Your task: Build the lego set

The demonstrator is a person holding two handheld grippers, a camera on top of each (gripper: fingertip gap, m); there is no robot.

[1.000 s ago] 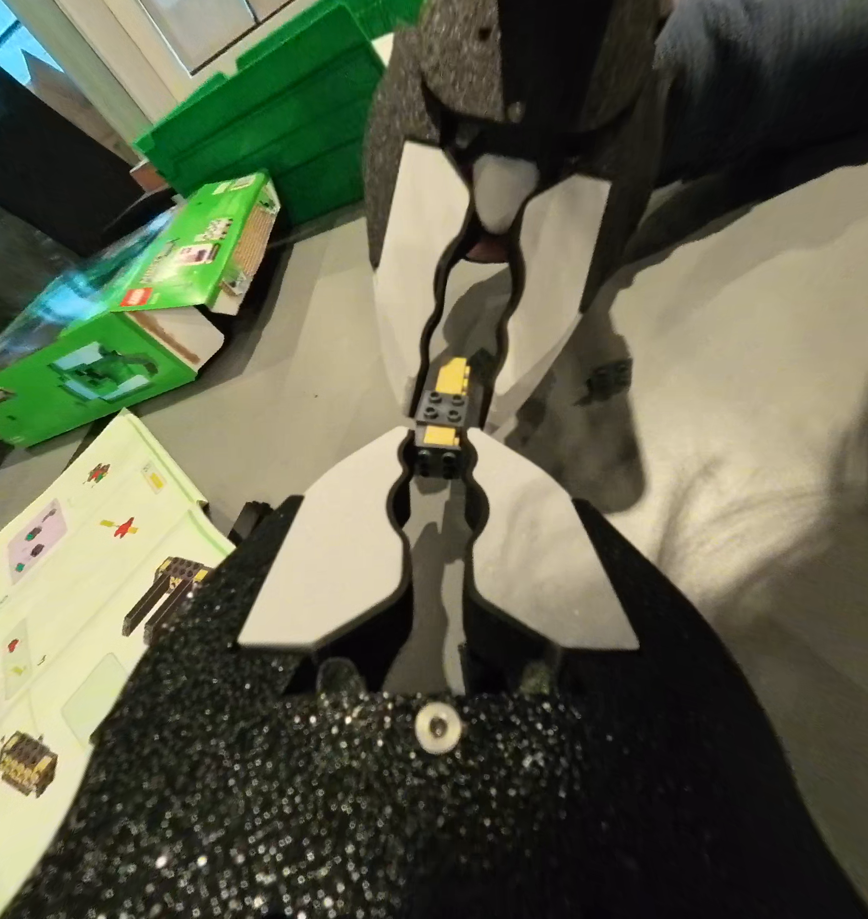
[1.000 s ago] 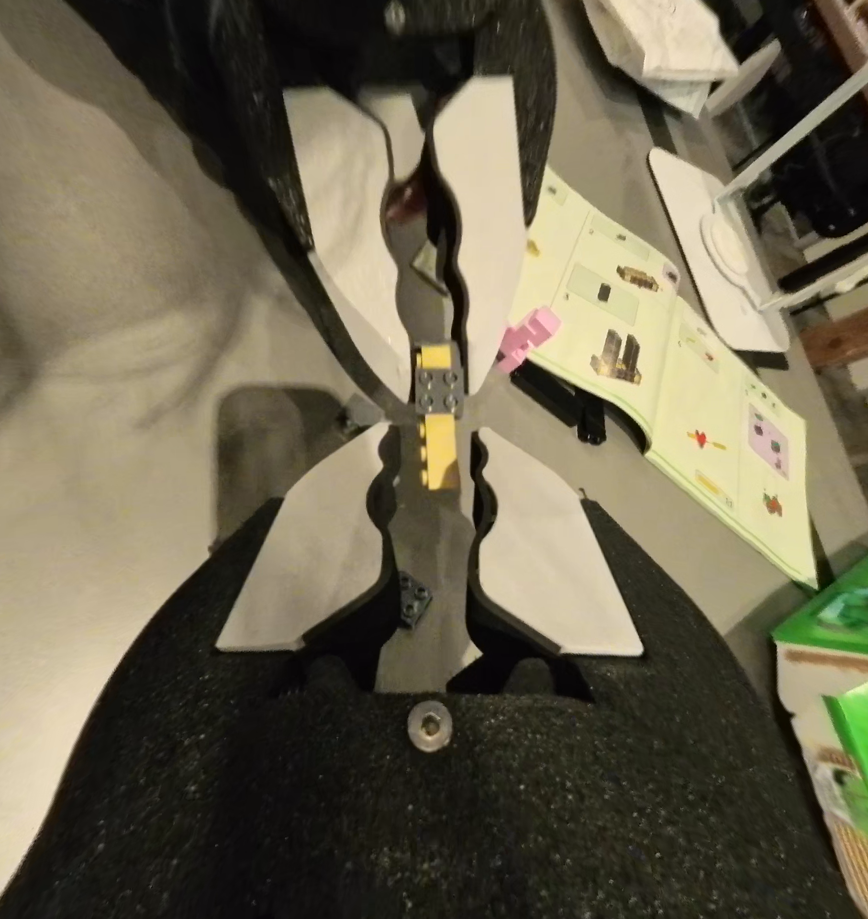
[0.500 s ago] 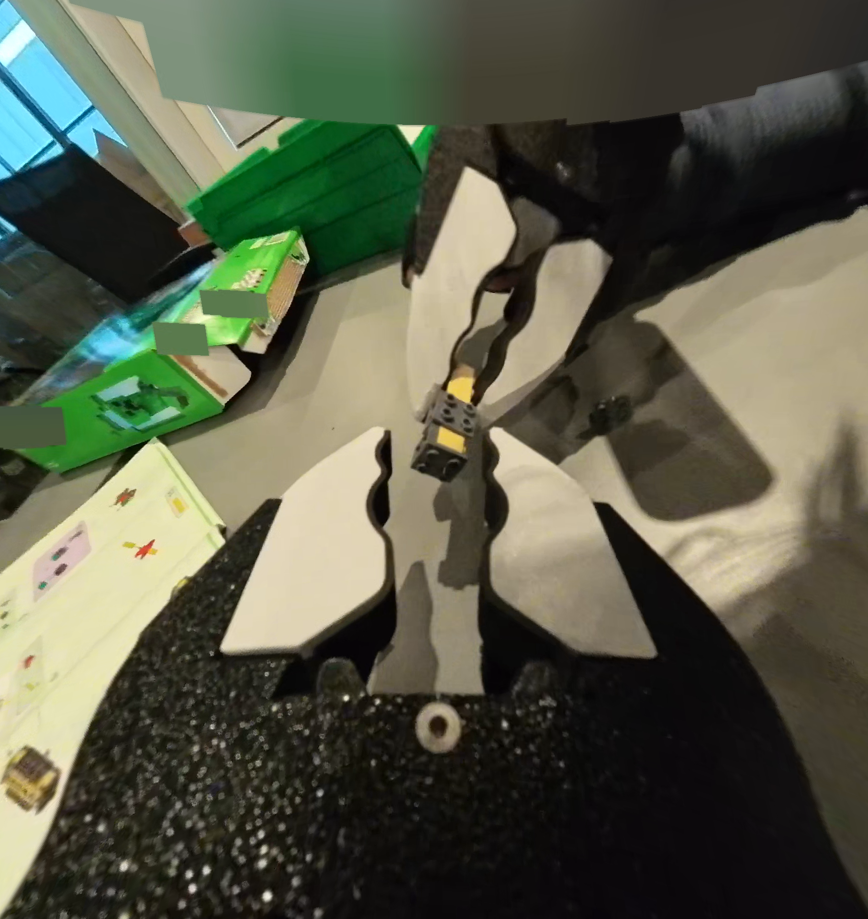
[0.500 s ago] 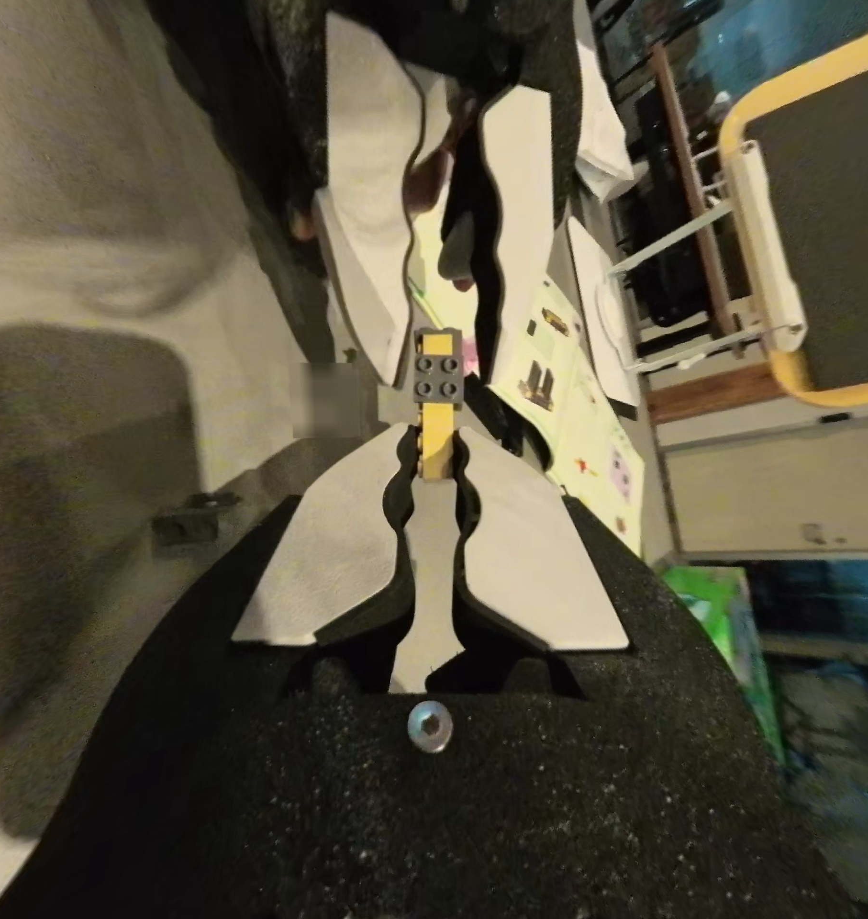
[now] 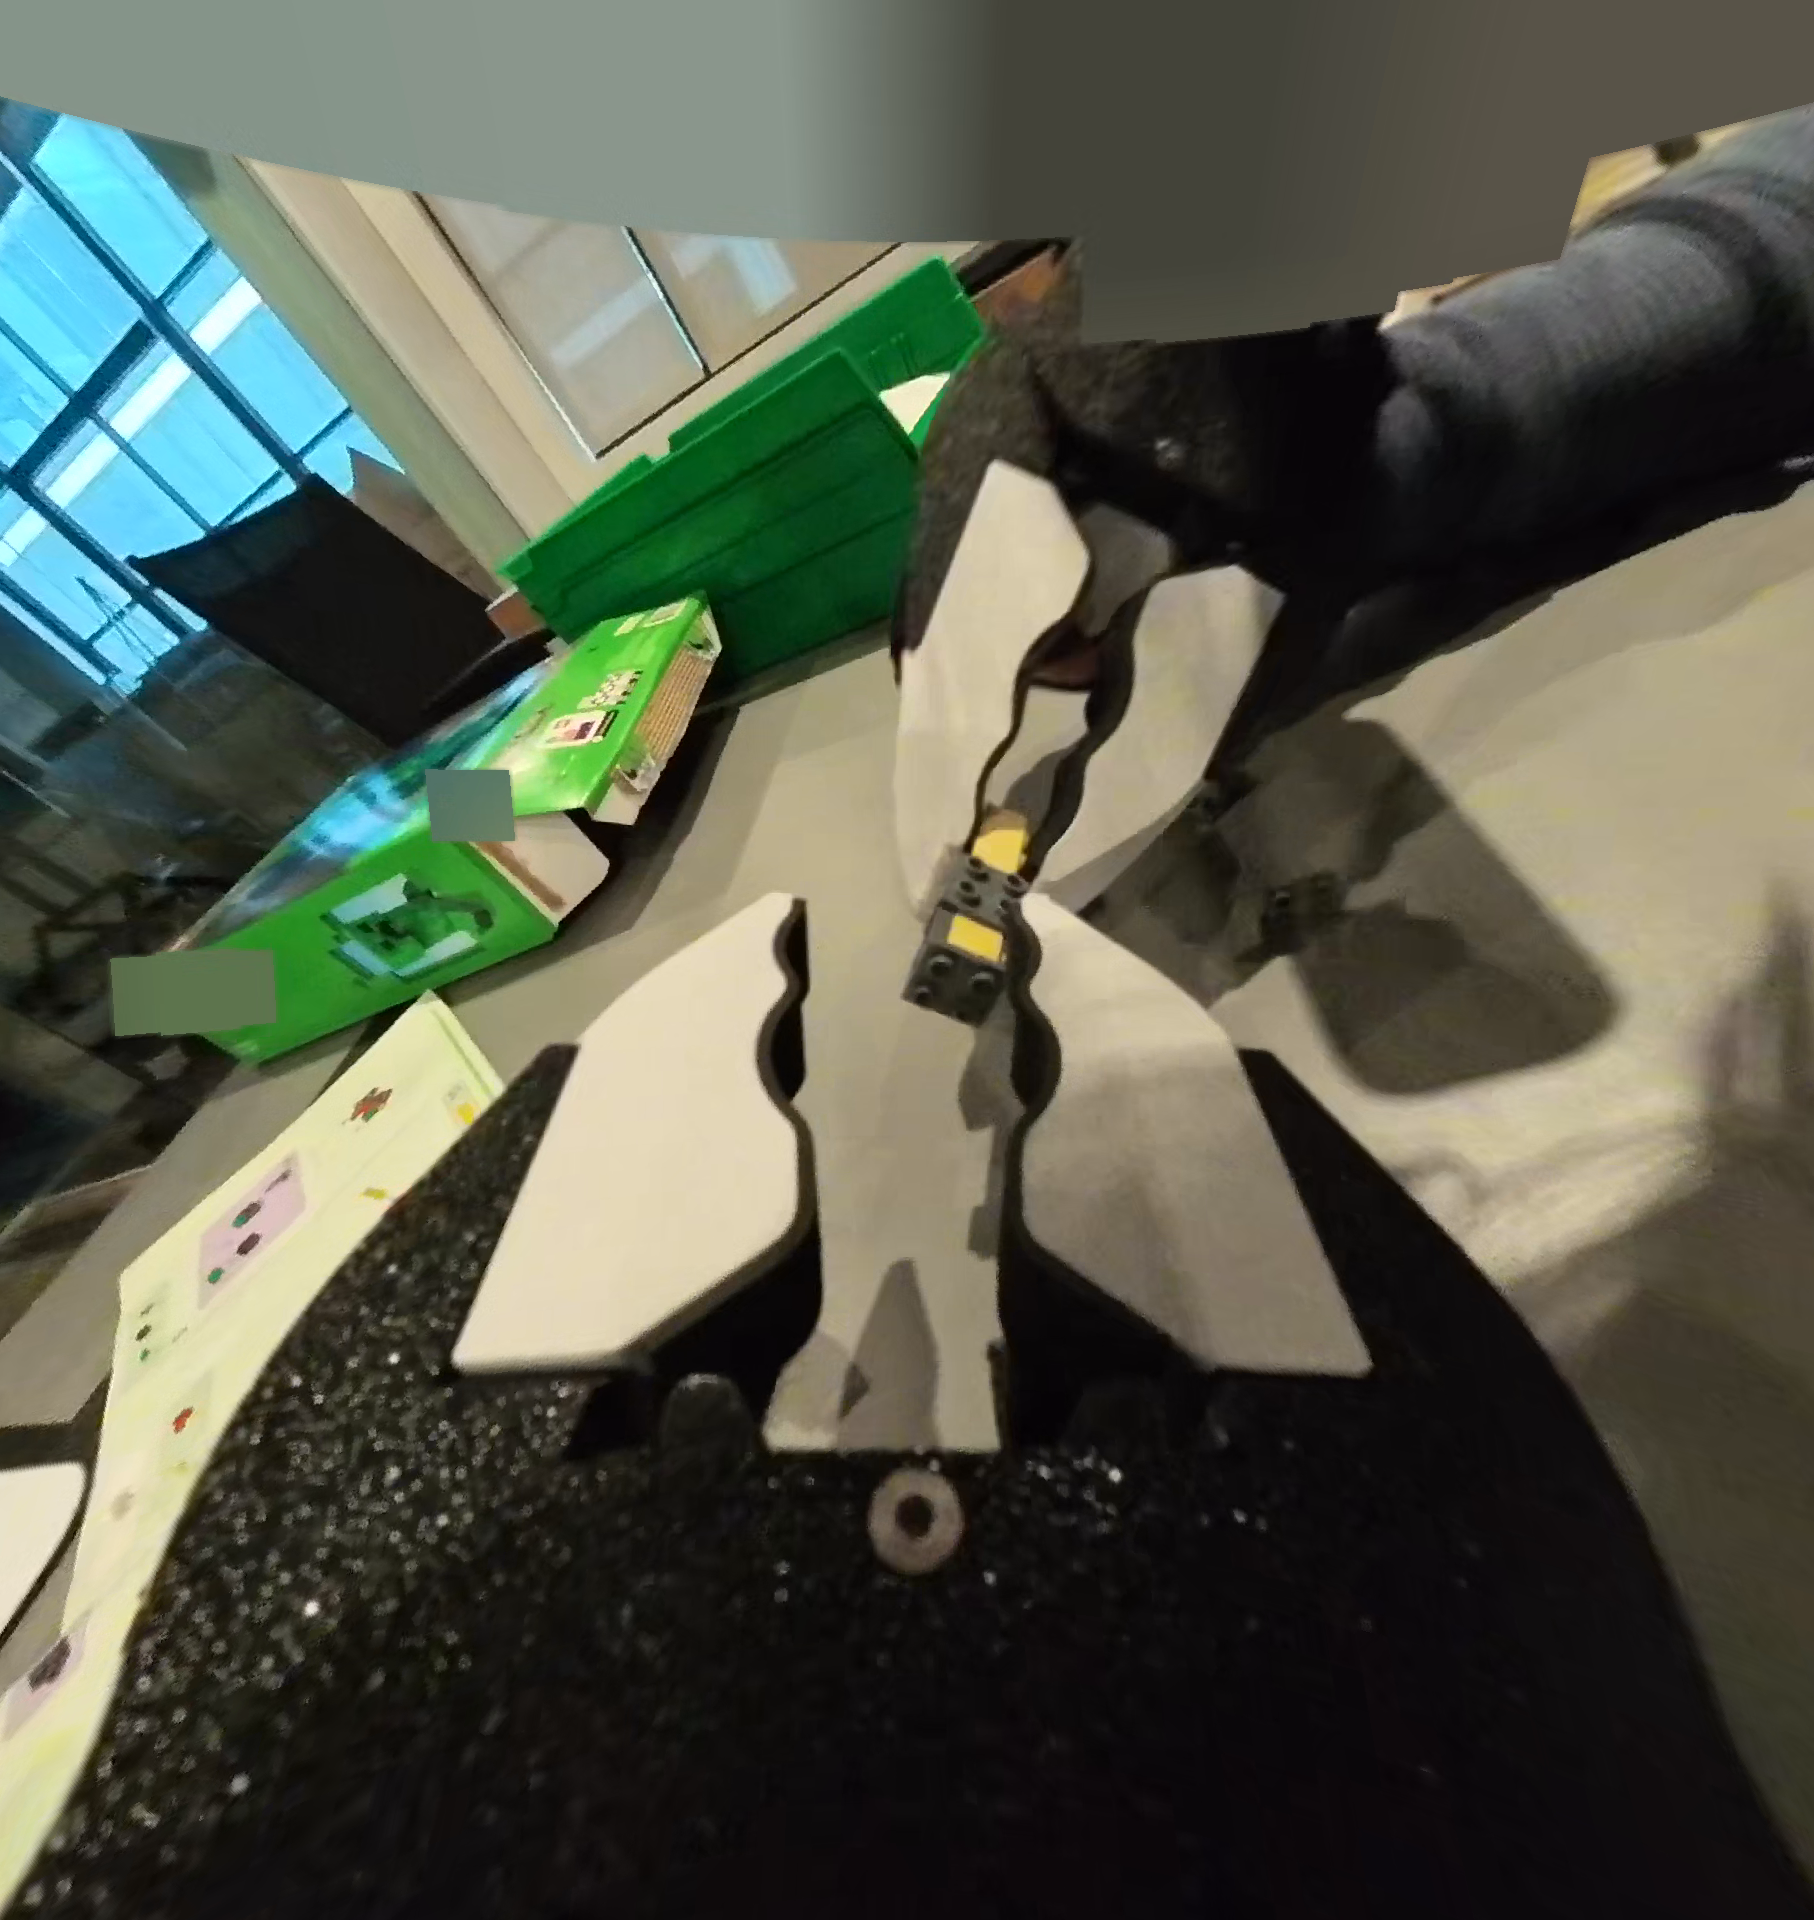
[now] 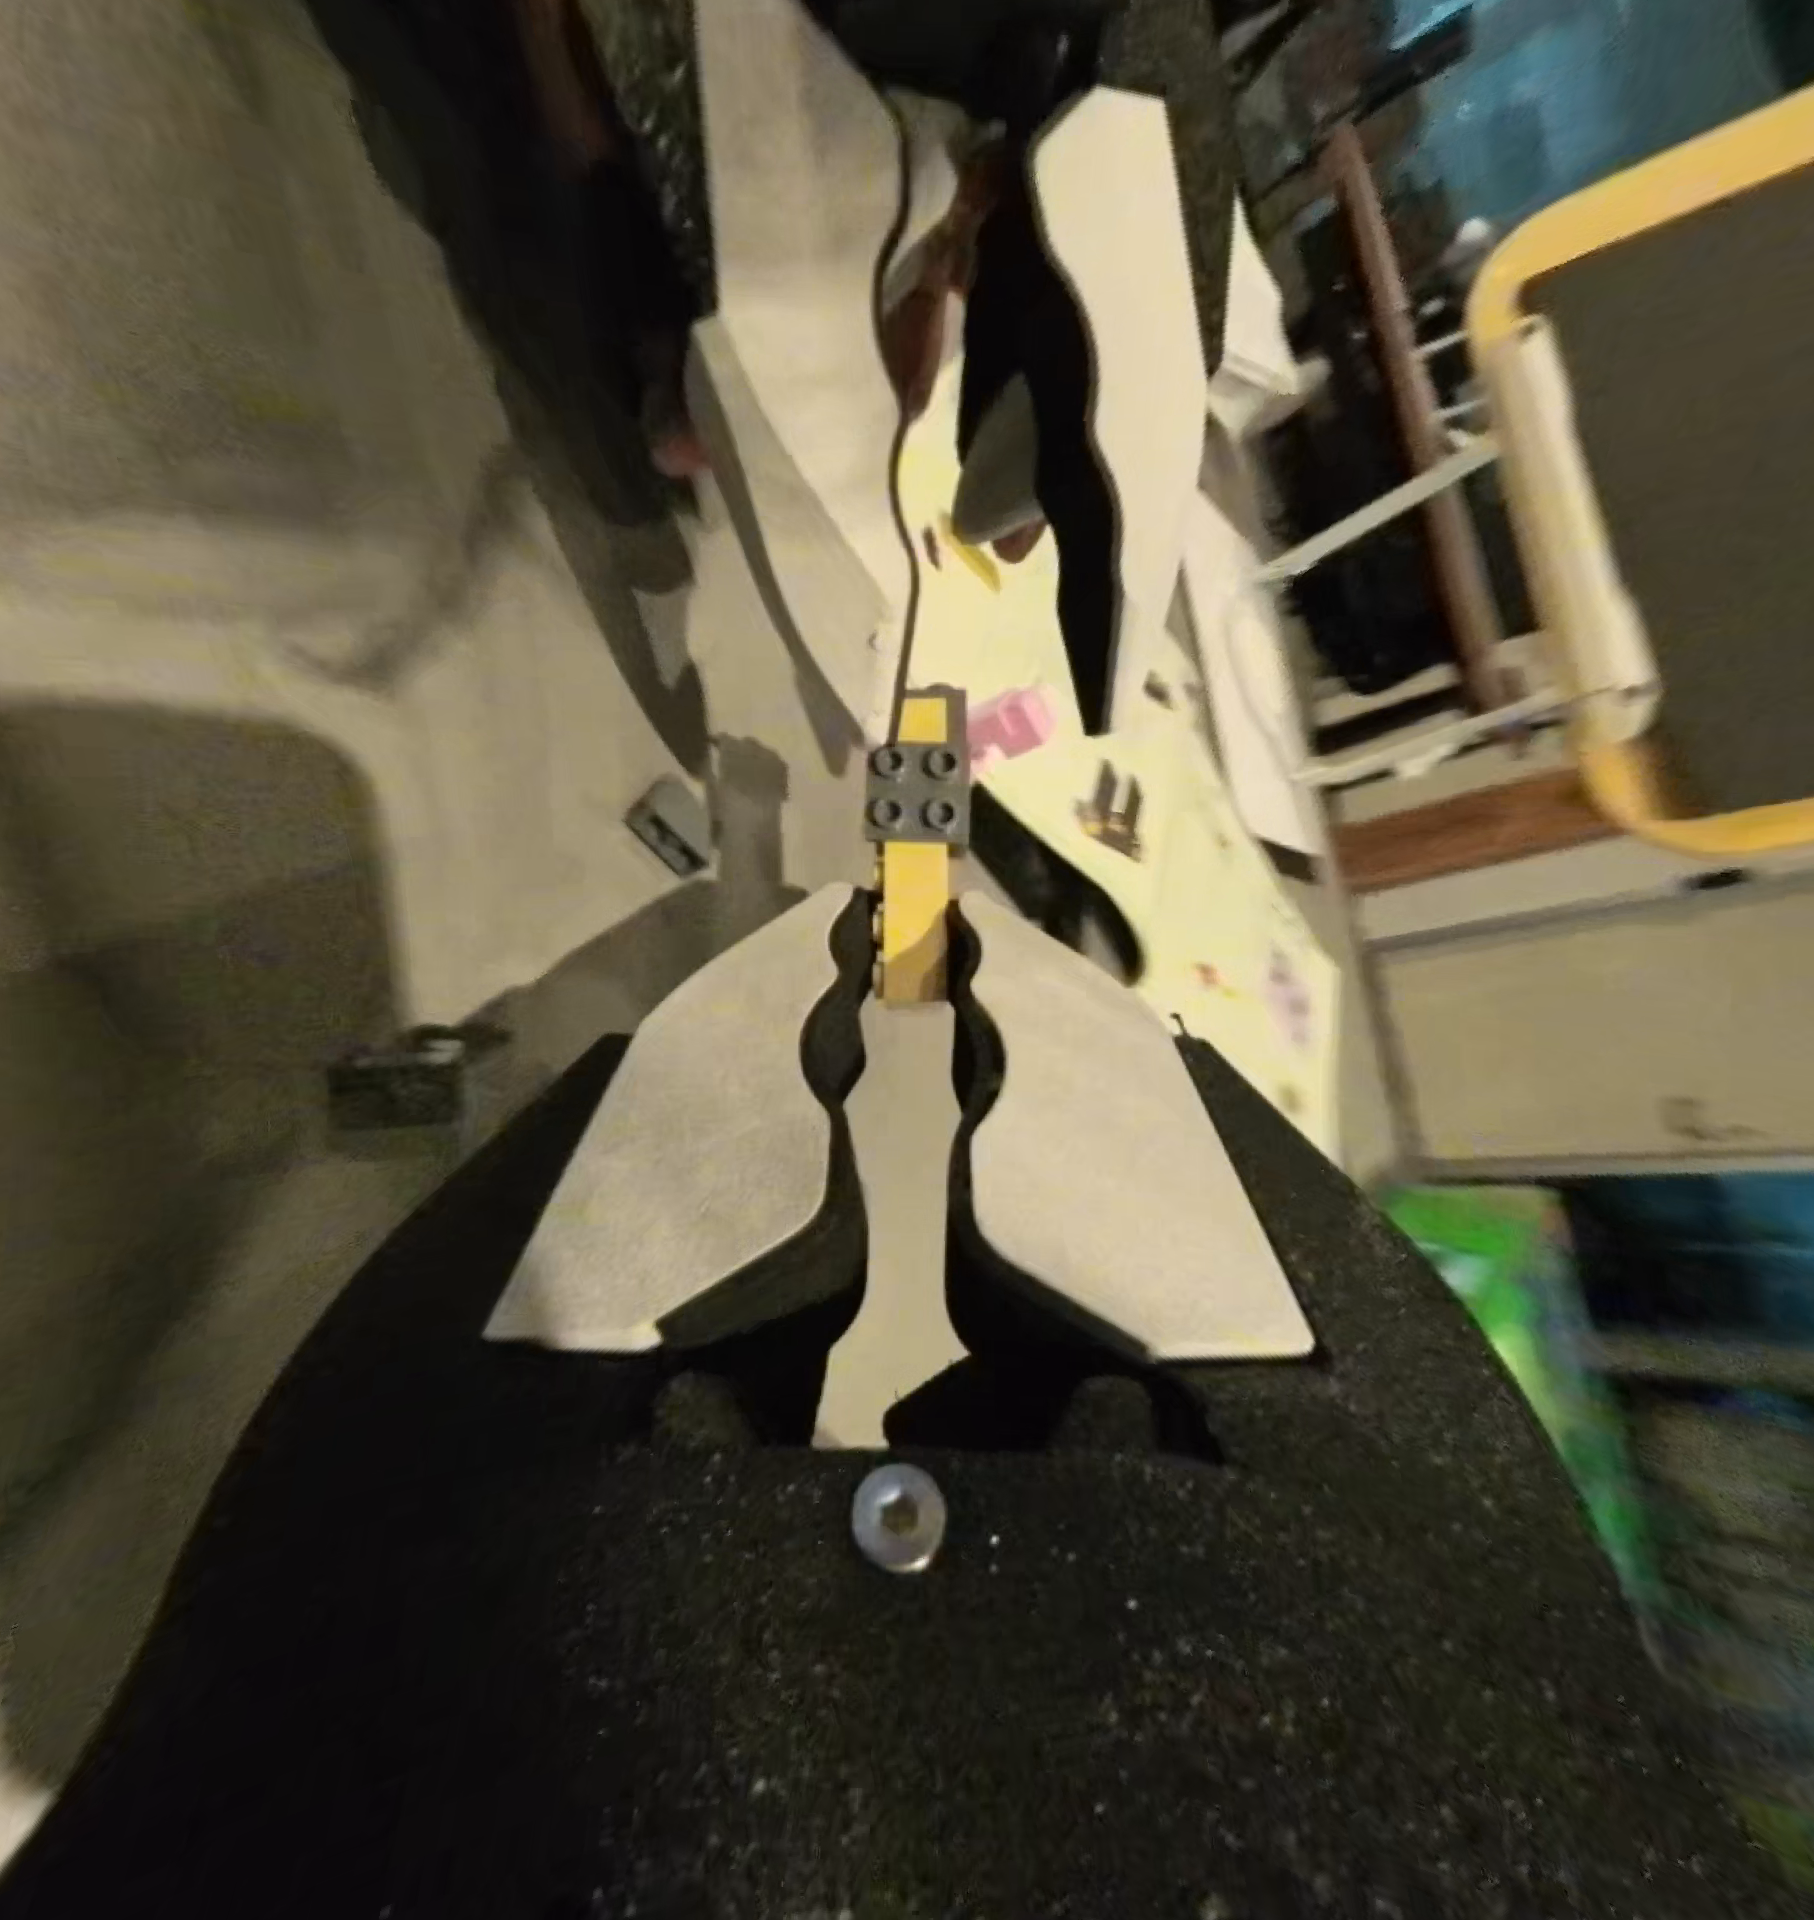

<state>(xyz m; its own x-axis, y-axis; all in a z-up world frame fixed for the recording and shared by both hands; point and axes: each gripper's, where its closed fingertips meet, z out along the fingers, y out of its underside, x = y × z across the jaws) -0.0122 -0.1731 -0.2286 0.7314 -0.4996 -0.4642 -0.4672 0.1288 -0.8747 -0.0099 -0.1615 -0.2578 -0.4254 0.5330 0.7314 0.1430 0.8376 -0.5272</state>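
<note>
Right tongs (image 6: pixel 913 914) pinch the yellow end of the lego assembly (image 6: pixel 918 831); we see the fingers drawn in narrow on both sides of the yellow brick, with the dark grey four-stud plate sitting just past the tips. Assembly is held up off the desk (image 5: pixel 841 748), between the two tools.

Left tongs (image 5: pixel 908 935) are spread wide. In the left wrist view the assembly (image 5: pixel 970 935) sits in that gap, tilted, close against the right-hand finger and well clear of the left-hand one. We cannot tell if it actually touches that finger. The right tongs (image 5: pixel 1028 831) come in from the far side, tips on the yellow end.

On the desk to the left: open instruction booklet (image 5: pixel 259 1247), green set box (image 5: pixel 383 914), green bin (image 5: pixel 757 540) behind it. A small dark piece (image 5: pixel 1298 904) lies on the desk to the right, near a pale cloth (image 5: pixel 1609 831).

Right wrist view is motion-blurred. We make out a pink piece (image 6: pixel 1012 722) lying on the booklet (image 6: pixel 1142 831) beyond the tips, and another dark piece (image 6: pixel 394 1075) on the left.
</note>
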